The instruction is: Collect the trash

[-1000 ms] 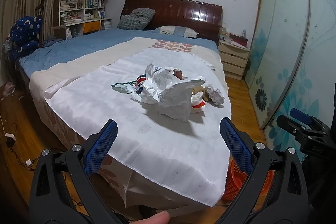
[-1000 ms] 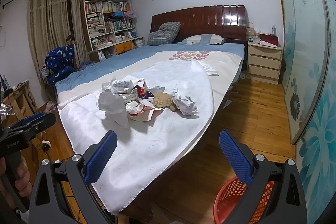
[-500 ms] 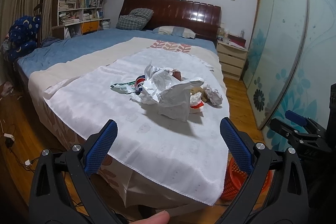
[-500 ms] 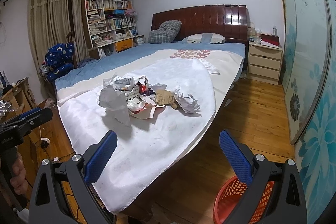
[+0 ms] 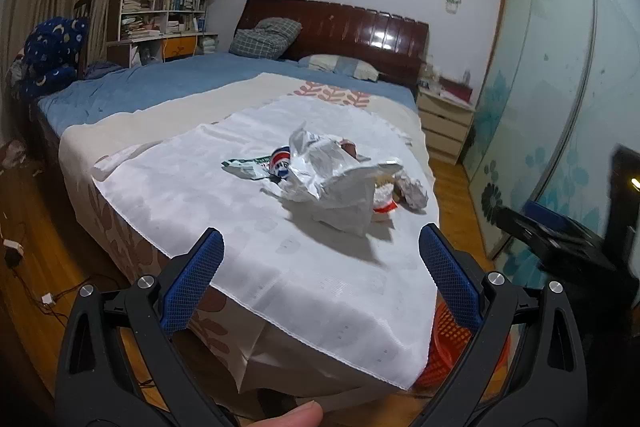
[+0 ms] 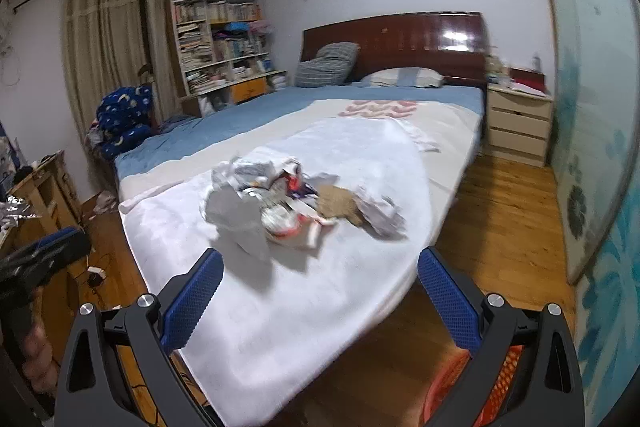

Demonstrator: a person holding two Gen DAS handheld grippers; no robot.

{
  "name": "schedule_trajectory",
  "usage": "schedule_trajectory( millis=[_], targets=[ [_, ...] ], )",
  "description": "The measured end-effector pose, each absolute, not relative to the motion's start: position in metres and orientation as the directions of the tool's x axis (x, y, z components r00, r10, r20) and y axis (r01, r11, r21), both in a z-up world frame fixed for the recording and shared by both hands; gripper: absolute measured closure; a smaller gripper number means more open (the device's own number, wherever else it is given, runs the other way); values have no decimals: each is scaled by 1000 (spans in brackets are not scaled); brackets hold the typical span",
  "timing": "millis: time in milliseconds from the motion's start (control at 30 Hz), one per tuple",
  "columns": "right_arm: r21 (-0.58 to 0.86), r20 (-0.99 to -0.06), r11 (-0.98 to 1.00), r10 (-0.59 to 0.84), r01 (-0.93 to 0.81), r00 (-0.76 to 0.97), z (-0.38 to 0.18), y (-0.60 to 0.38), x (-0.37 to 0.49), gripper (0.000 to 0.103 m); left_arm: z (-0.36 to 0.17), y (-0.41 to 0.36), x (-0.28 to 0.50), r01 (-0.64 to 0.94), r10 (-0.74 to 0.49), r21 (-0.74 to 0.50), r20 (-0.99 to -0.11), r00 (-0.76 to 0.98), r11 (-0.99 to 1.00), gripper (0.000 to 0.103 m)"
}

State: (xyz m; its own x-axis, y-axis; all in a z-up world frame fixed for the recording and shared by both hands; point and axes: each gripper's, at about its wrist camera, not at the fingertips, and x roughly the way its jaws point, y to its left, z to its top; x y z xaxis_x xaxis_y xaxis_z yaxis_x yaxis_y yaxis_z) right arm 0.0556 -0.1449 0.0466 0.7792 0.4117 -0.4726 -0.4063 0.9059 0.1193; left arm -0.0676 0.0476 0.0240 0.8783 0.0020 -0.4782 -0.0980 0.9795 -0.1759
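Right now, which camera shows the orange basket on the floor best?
Neither shows it whole. The right wrist view is better: the orange basket sits on bare floor, its mesh wall visible between the open right hand-held gripper's arms. In the left wrist view only a sliver peeks out beside the white cloth's hanging corner.

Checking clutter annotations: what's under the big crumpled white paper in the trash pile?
The big crumpled white paper lies over wrappers on the white cloth: a green-white packet and red-white packaging poke out. A grey paper ball lies beside it. Anything directly beneath is hidden.
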Motion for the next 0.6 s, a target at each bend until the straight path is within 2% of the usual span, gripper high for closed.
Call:
schedule_trajectory(
  millis=[200,300,333,367,400,433,533,600],
  targets=[
    [121,-511,834,518,-539,686,62,-62,122,8,25,70,-68,-132,8,-230,-475,880,964,6],
    [107,-572,822,511,-559,642,53,-22,149,9,25,83,-68,-143,-7,-283,-470,883,948,6],
    [109,-602,819,505,-563,619,45,-8,160,17,24,86,-68,-149,-10,-300,-470,883,942,6],
    [107,-620,817,500,-566,605,40,2,164,41,23,89,-66,-153,-10,-307,-471,882,939,6],
    [99,-644,822,482,-560,594,35,12,167,59,21,91,-65,-161,-6,-311,-474,880,937,6],
    [115,-654,823,485,-557,581,33,16,168,84,20,93,-64,-166,-2,-310,-477,879,936,6],
    [205,-642,794,550,-572,534,32,15,161,95,14,96,-59,-182,8,-304,-496,868,935,6],
    [240,-634,774,582,-586,509,34,10,151,99,12,99,-58,-189,9,-312,-499,866,931,6]
  ],
)
